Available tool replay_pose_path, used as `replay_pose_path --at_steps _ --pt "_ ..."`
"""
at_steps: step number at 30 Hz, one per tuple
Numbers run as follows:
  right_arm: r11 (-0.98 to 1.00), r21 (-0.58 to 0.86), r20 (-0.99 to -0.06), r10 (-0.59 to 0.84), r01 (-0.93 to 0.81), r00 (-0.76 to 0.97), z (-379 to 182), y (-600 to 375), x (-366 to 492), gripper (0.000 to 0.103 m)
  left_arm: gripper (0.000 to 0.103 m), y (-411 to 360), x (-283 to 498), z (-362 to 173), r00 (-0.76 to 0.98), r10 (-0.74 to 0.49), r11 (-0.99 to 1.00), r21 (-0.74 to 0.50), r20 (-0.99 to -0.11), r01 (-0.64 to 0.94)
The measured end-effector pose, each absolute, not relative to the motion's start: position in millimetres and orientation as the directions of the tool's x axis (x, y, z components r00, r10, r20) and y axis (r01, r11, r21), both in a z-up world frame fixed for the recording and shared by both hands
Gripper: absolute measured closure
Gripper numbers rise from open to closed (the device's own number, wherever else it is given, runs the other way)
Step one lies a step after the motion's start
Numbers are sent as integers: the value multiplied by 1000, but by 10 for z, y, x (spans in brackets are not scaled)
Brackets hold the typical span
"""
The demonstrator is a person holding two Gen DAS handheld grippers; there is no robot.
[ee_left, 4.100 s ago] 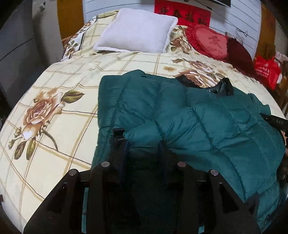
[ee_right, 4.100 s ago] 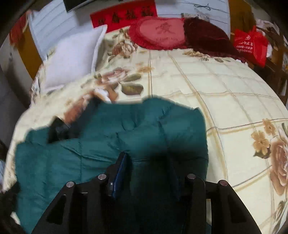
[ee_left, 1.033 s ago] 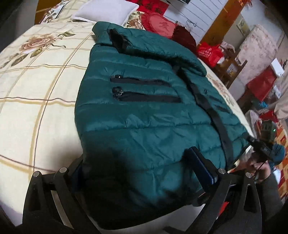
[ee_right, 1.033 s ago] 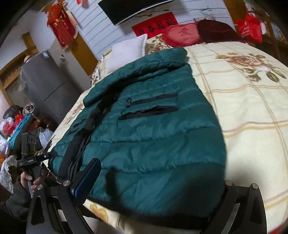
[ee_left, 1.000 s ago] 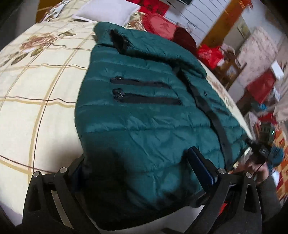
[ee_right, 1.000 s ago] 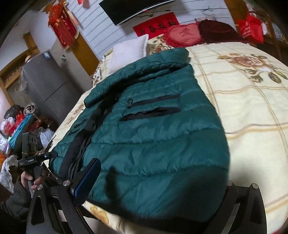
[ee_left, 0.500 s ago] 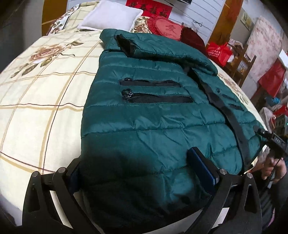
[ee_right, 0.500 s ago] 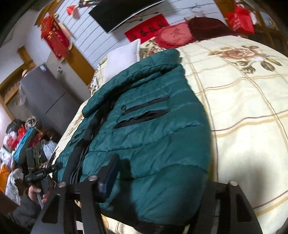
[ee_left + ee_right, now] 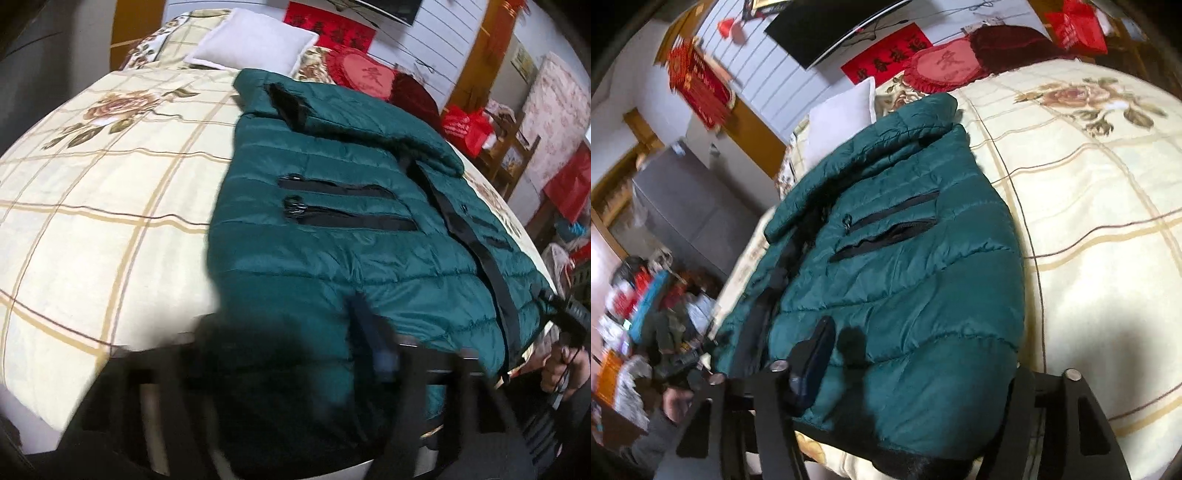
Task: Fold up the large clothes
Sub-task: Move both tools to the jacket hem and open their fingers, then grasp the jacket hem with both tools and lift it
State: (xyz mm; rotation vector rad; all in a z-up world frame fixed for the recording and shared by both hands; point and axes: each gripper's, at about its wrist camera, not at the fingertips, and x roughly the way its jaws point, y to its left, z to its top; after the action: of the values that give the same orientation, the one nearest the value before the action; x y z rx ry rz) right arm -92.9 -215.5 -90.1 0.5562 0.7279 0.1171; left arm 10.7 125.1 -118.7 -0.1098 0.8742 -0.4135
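Observation:
A dark green puffer jacket lies front-up on the floral bedspread, collar toward the pillows, with two black pocket zips. It also shows in the right wrist view. My left gripper is blurred at the jacket's hem, its fingers straddling the hem corner with a gap between them. My right gripper is at the other hem corner, its jaws spread wide around the fabric; its left blue pad rests on the jacket.
A white pillow and red cushions lie at the head of the bed. Red bags and furniture stand to the right. A grey cabinet and clutter are left of the bed.
Both grippers' jaws have narrowed from wide open around the hem; the left moved quickly and is blurred. The jacket has stayed flat on the bed.

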Motion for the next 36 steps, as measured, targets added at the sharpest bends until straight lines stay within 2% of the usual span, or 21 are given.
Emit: replay_pose_path --at_steps 1,2,3,6,7,11,15,20,26,36 --pt "862 500 -612 282 86 738 -902 -2121 -930 61 68 1265 109 -1183 570 -393 917 -261 -722 302" --pt "874 477 -627 269 88 732 -902 -2084 -935 65 71 1273 106 -1172 576 -386 920 -252 -720 301" --pt "888 452 -634 252 85 731 -889 -2048 -945 73 73 1268 94 -1161 583 -379 922 -240 -718 304" --pt "924 374 -639 190 85 745 -800 -1930 -1001 83 75 1231 42 -1125 601 -348 932 -194 -720 307" --pt "934 344 -642 163 92 749 -771 -1894 -1027 85 80 1243 15 -1092 608 -345 933 -188 -715 307" --pt "960 245 -644 55 137 763 -630 -1757 -1187 86 87 1416 -76 -949 607 -374 926 -240 -701 292" --pt "963 231 -640 43 139 767 -515 -1688 -1339 86 89 1560 -175 -878 591 -381 924 -265 -711 277" --pt "953 272 -623 68 135 779 -376 -1722 -1533 86 90 1697 -393 -682 612 -412 911 -285 -675 299" --pt "937 330 -527 85 112 845 -84 -1833 -1839 87 90 1959 -701 -384 658 -474 879 -362 -585 311" --pt "928 373 -308 115 9 944 599 -1883 -2051 87 90 2148 -869 314 749 -522 824 -469 -408 318"
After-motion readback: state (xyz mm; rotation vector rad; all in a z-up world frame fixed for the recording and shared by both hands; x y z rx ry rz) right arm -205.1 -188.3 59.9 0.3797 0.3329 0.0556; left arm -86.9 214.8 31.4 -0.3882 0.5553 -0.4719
